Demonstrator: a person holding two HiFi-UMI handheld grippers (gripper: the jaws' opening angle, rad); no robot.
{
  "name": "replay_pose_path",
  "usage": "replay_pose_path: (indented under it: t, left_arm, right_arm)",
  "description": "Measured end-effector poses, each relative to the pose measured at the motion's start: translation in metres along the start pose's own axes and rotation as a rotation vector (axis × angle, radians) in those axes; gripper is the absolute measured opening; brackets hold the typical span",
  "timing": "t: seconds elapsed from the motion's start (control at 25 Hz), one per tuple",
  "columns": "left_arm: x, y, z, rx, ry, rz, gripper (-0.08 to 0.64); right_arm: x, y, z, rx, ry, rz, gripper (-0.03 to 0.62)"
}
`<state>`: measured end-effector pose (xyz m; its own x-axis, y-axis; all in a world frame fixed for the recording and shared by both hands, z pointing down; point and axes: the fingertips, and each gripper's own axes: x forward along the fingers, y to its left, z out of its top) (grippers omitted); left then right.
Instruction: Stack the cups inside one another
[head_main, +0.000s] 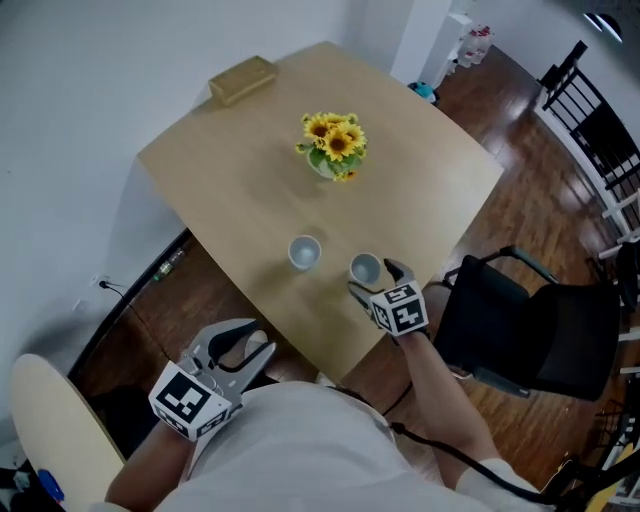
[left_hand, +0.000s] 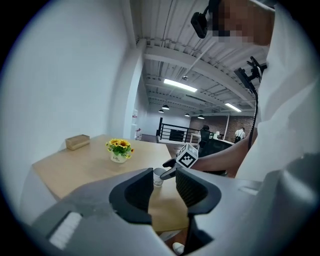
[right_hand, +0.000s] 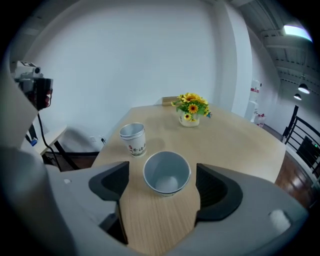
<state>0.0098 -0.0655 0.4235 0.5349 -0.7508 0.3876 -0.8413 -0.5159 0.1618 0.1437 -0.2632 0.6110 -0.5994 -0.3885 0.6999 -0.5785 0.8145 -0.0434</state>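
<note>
Two white paper cups stand near the front edge of the wooden table (head_main: 240, 190). The nearer cup (head_main: 365, 268) (right_hand: 166, 172) is upright between the fingers of my right gripper (head_main: 377, 281) (right_hand: 162, 176), which is open, with a gap showing on each side of the cup. The other cup (head_main: 304, 252) (right_hand: 133, 138) stands a little to its left and shows a double rim. My left gripper (head_main: 238, 350) (left_hand: 164, 181) is open and empty, held off the table below its near edge. In the left gripper view a cup (left_hand: 158, 176) shows far off between the jaws.
A small vase of sunflowers (head_main: 335, 146) (right_hand: 191, 112) stands mid-table and a wooden box (head_main: 242, 78) lies at the far corner. A black chair (head_main: 530, 330) is at the right of the table, a pale round seat (head_main: 50, 430) at the lower left.
</note>
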Motion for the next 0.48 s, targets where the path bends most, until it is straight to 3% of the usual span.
replay_pose_path:
  t: [0.28,0.36,0.48]
  left_arm:
    - [-0.02,-0.001,-0.008,-0.041,-0.021,0.084,0.152]
    - [-0.027,-0.001,-0.011,-0.049,-0.021,0.093,0.151]
    - [-0.034,0.001,-0.012,-0.046,-0.018,0.089,0.152]
  right_arm:
    - [0.021,-0.003,-0.003,0.015,0.018,0.021,0.41]
    - [0.021,-0.002,-0.003,0.018,0.02,0.018,0.356]
    - [0.015,0.001,0.0,0.016,0.016,0.011,0.356]
